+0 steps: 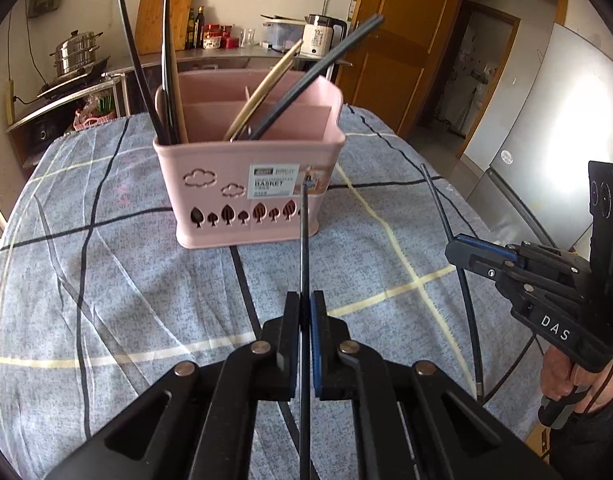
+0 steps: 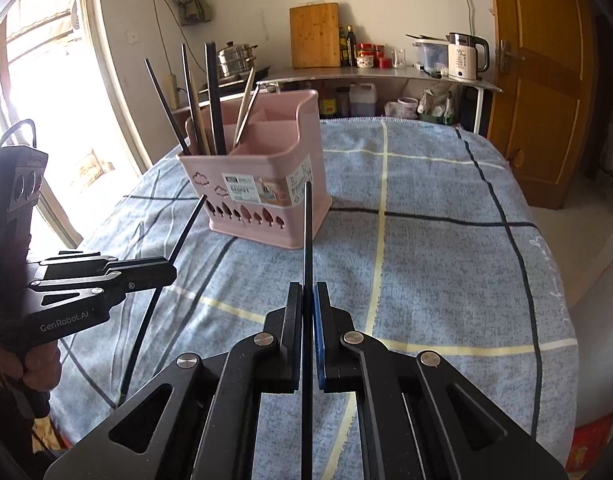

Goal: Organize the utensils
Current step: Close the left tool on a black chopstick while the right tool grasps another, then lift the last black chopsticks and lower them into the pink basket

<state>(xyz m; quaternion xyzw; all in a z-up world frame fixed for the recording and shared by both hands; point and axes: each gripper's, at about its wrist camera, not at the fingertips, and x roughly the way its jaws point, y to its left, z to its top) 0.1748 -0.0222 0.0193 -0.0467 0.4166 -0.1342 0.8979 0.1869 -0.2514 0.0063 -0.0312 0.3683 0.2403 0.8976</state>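
Kitchen corner, daylight from a doorway; steel counter at the back with a kettle and bottles. Round surface under a blue-grey cloth with dark and pale yellow check lines.

Pink plastic utensil basket with cloud and tree cut-outs stands upright near the middle of the surface, divided into compartments. Already in it: several long black chopsticks and a wooden-handled piece standing in its left compartment, plus pale wooden chopsticks and a dark pair leaning across the middle section. Front right compartment looks empty from here.

My left claw is clamped on one thin black chopstick, the stick running forward between the pads with its tip pointing toward the basket's front wall. My right claw is likewise pinched tight on a second thin black chopstick, tip aimed at the basket's near corner. Both sticks are clear of the cloth, short of the basket and below its rim.

Progress, by my reckoning: well along. No loose utensils visible anywhere on the cloth in either view, so these two look like the last. Left to do: raise each over the rim, drop into a compartment, preferably with the other black ones on the left.
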